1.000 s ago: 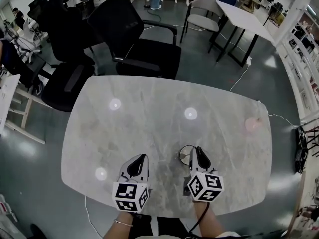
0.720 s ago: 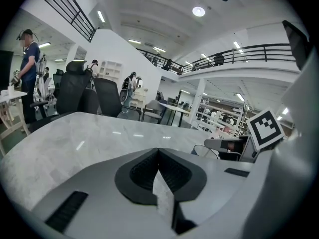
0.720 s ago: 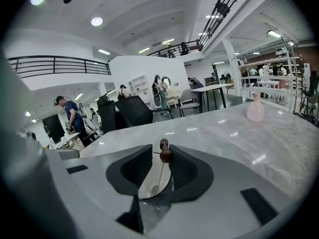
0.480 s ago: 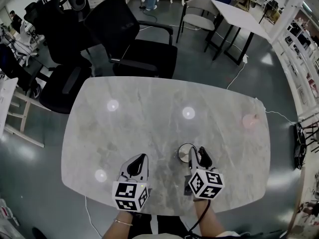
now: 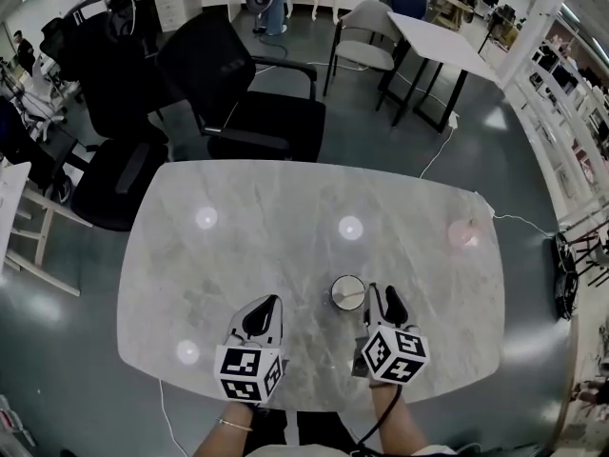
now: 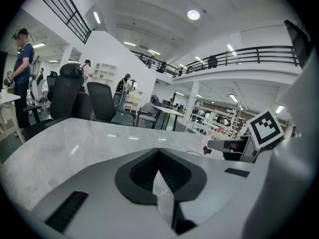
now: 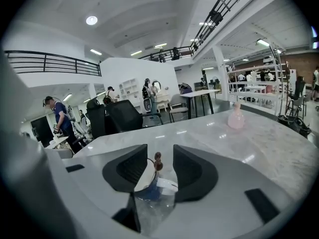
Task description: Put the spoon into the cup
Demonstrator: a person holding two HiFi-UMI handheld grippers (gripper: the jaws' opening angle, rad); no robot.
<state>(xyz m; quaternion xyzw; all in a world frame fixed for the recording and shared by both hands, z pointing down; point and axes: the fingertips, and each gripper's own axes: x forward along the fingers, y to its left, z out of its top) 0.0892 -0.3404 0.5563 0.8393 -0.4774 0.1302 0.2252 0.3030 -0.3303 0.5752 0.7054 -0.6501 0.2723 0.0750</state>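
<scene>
The cup (image 5: pixel 348 292) stood on the marble table (image 5: pixel 285 208) near its front edge, right of centre, with the spoon (image 7: pixel 157 159) upright inside it and its brown knob above the rim. The right gripper (image 5: pixel 383 305) sat just behind the cup, its jaws opening wide, the cup between them untouched. The left gripper (image 5: pixel 264 314) hovered near the same edge, jaws closed on nothing.

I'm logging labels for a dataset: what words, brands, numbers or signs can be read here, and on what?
No readable text in any view.
Left marker cube, right marker cube: square patterns, no letters.
Cup: no print visible.
Distant shelves: too small to read.
</scene>
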